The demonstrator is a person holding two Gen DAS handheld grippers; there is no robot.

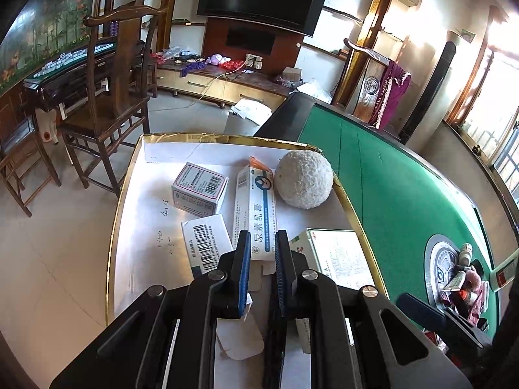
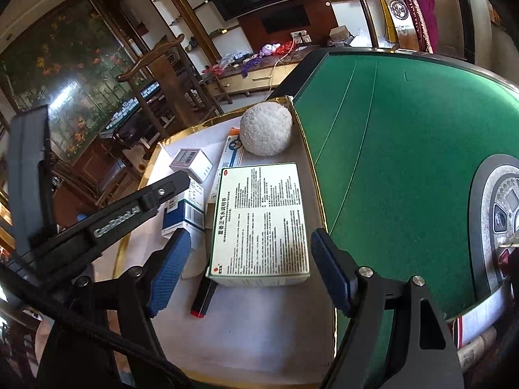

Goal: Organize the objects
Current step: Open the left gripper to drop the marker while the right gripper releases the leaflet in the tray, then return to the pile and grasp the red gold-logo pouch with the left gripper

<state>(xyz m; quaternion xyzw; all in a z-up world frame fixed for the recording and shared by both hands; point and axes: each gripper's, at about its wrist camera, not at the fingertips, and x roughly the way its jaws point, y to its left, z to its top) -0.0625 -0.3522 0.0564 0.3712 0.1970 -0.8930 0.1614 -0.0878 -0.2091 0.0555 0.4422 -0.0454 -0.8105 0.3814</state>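
From my left wrist view, the tray (image 1: pixel 129 194) already holds a good share of the tidying: the small box (image 1: pixel 199 186), the barcoded box (image 1: pixel 206 243), the long cream carton (image 1: pixel 256 207), the white fuzzy ball (image 1: pixel 305 180) and the flat leaflet box (image 1: pixel 337 256). A heap of small items (image 1: pixel 465 278) remains on the green table (image 1: pixel 389 178), off to the right of the fingers, so I judge the job partly done. My left gripper (image 1: pixel 262 249) is pinched nearly closed with nothing between the pads; the long cream carton lies just ahead of its tips.

From my right wrist view, the right gripper (image 2: pixel 253 265) stands wide and holds nothing, its jaws easing apart. The flat leaflet box (image 2: pixel 259 223) lies on the tray between and just ahead of the two pads, touching neither. A dark slim stick (image 2: pixel 202 295) lies beside the left pad, and the white fuzzy ball (image 2: pixel 266 129) sits well ahead.
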